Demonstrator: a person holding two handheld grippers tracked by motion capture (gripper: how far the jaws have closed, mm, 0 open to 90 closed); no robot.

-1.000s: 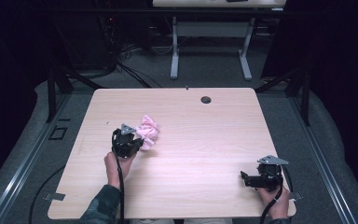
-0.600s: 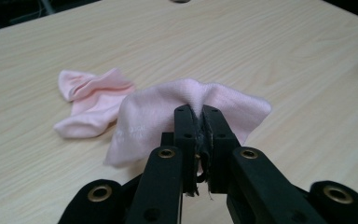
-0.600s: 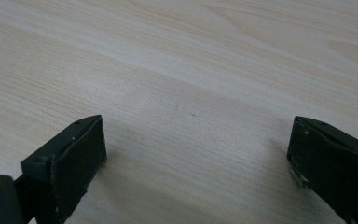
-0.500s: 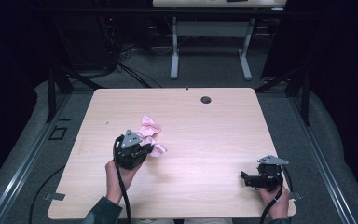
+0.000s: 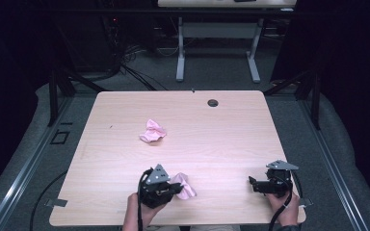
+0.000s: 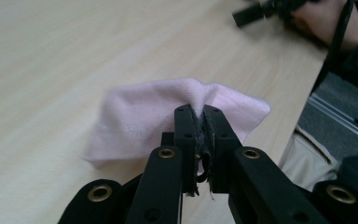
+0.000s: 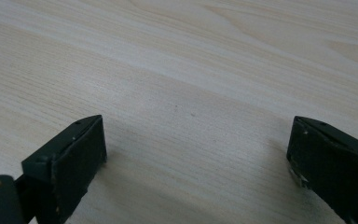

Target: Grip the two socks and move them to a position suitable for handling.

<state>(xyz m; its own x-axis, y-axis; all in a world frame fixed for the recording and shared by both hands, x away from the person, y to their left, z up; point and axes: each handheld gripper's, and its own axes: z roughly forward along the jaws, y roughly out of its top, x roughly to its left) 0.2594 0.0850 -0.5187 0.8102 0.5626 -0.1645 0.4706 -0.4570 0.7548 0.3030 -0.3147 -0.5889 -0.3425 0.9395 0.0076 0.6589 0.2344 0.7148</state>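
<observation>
A small pink cloth (image 6: 144, 116) hangs pinched between the tips of my left gripper (image 6: 198, 112), which is shut on it. From above, that gripper (image 5: 173, 186) sits near the table's front edge with the cloth (image 5: 185, 186) sticking out to its right. A second crumpled pink cloth (image 5: 152, 131) lies alone farther back, left of centre. My right gripper (image 7: 196, 140) stands open over bare wood, nothing between its jaws. It rests at the front right corner (image 5: 254, 185), held by a hand.
The light wooden table (image 5: 231, 139) has a dark round grommet (image 5: 213, 102) near its far edge. The front edge is close under both hands. Beyond the table stand a white desk frame (image 5: 180, 53) and cables on grey carpet.
My left gripper has pulled back toward the front edge and a little right, carrying one pink cloth away from the other, which stayed behind. The right gripper has not moved.
</observation>
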